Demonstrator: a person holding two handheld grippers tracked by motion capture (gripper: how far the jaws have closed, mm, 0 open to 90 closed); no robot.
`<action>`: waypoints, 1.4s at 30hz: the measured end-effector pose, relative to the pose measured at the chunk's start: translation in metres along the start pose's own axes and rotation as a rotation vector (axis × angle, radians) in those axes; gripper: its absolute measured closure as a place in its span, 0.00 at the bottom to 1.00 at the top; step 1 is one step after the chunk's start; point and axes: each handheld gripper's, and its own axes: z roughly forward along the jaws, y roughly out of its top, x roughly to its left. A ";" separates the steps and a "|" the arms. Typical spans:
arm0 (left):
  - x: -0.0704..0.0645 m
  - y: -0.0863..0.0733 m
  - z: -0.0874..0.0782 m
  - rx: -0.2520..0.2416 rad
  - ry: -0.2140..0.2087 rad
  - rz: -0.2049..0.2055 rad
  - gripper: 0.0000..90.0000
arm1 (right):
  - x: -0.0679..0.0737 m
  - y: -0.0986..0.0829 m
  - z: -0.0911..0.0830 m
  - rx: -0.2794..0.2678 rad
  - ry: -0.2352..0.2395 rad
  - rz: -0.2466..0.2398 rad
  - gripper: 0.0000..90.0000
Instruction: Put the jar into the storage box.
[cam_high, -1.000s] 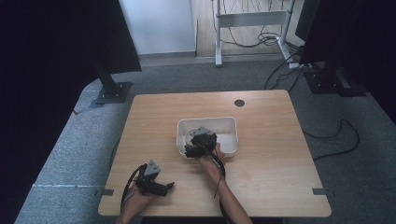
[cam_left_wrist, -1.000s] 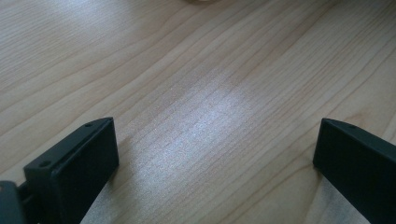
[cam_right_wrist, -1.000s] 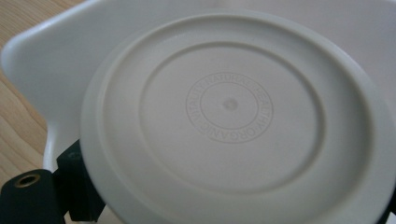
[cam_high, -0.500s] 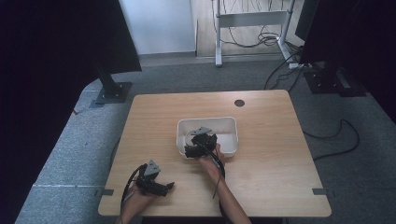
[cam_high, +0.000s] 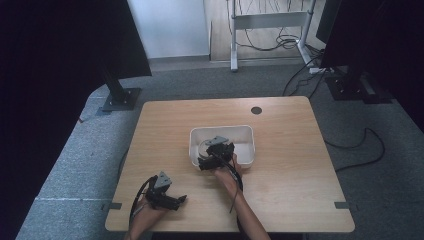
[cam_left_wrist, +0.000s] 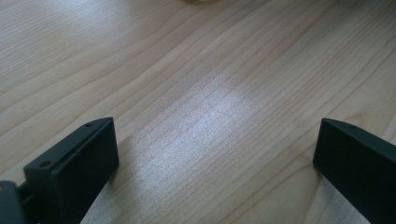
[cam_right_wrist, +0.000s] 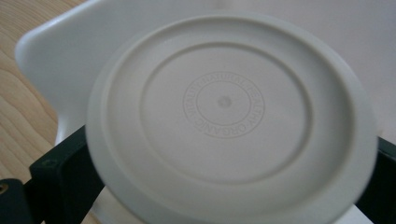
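A round white dish (cam_right_wrist: 229, 116) with embossed lettering on its flat face sits between the jaws of my right gripper (cam_right_wrist: 224, 168), which is shut on its rim. In the high view the right gripper (cam_high: 214, 154) hangs over the front left part of a white rectangular bin (cam_high: 245, 129) at the table's middle. The bin's wall (cam_right_wrist: 60, 51) stands just behind the dish. My left gripper (cam_high: 172, 200) rests near the table's front left edge. Its jaws stand wide apart over bare wood, and its left finger (cam_left_wrist: 79, 158) is dark and blocky, with nothing between the two.
The wooden table (cam_high: 300, 190) has a small round cable hole (cam_high: 256, 110) at the back right. Dark panels on stands flank the table, and cables lie on the grey carpet beyond.
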 end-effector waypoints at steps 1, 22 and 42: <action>0.000 0.000 0.000 -0.002 0.000 0.000 0.00 | 0.000 0.000 -0.001 -0.001 0.000 -0.002 0.00; 0.000 0.000 0.000 0.000 0.000 0.001 0.00 | -0.006 -0.002 -0.026 -0.038 0.025 -0.020 0.01; 0.000 0.000 0.000 0.000 0.001 0.002 0.00 | -0.007 -0.008 -0.045 -0.033 0.043 -0.075 0.02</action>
